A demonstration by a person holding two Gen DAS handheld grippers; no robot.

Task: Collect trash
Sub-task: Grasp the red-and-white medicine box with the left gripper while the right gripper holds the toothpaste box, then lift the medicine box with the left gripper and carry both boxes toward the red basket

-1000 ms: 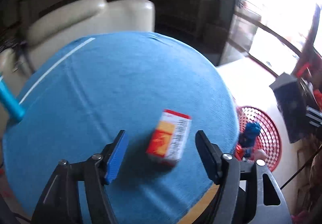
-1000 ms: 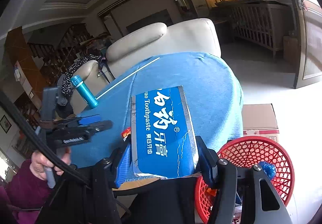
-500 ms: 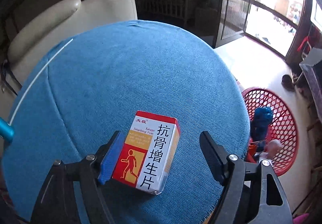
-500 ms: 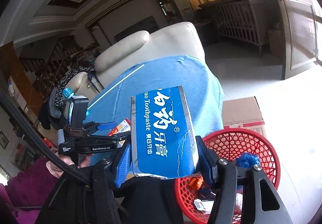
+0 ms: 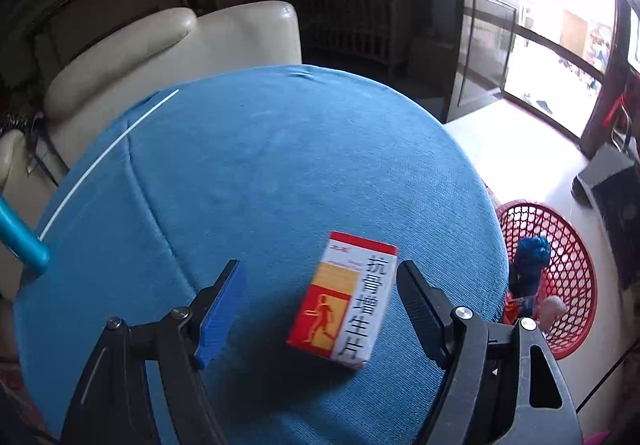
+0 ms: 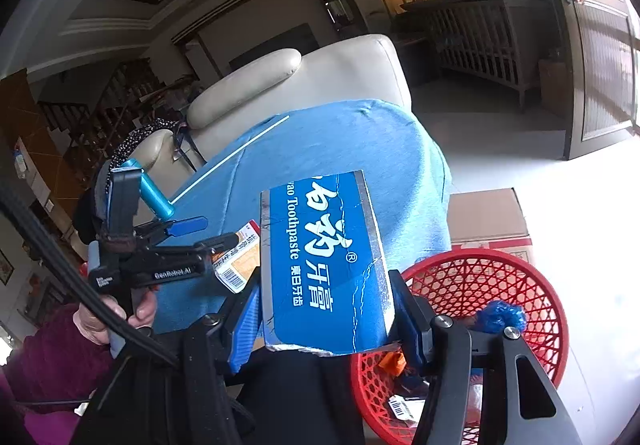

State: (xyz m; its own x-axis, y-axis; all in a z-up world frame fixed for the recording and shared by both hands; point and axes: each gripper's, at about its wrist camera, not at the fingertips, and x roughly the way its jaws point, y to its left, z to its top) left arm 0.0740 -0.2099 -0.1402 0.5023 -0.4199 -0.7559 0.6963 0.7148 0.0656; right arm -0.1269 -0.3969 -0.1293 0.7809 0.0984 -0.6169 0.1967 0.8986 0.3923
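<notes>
Blue toothpaste box sits clamped upright between the right tool's fingers, above the near rim of the red basket on the floor. Left tool hangs over the blue-clothed desk with fingers apart, straddling the red-and-white medicine box, which lies nearer the right finger. Judgement: centre the left tool on the box first, then close squarely across its narrow sides; carry the toothpaste box fully over the basket before letting go.
</notes>
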